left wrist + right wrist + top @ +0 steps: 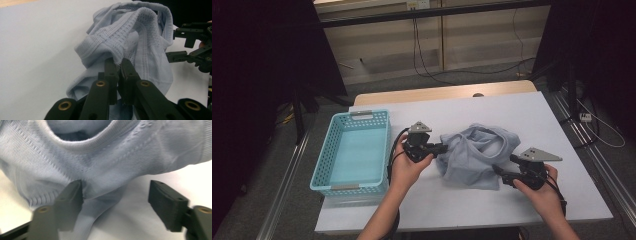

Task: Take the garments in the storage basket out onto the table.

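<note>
Near the middle of the white table (492,107), toward its right edge, lies a crumpled pale blue knit garment (477,155). The left claw (441,148) is clamped on a fold at the garment's left side, probably to anchor it while the other end is handled. The right claw (502,171) has its jaws apart at the garment's near right hem, one jaw against the cloth and nothing pinched. An empty turquoise basket (324,165) waits by the left edge, likely the destination.
</note>
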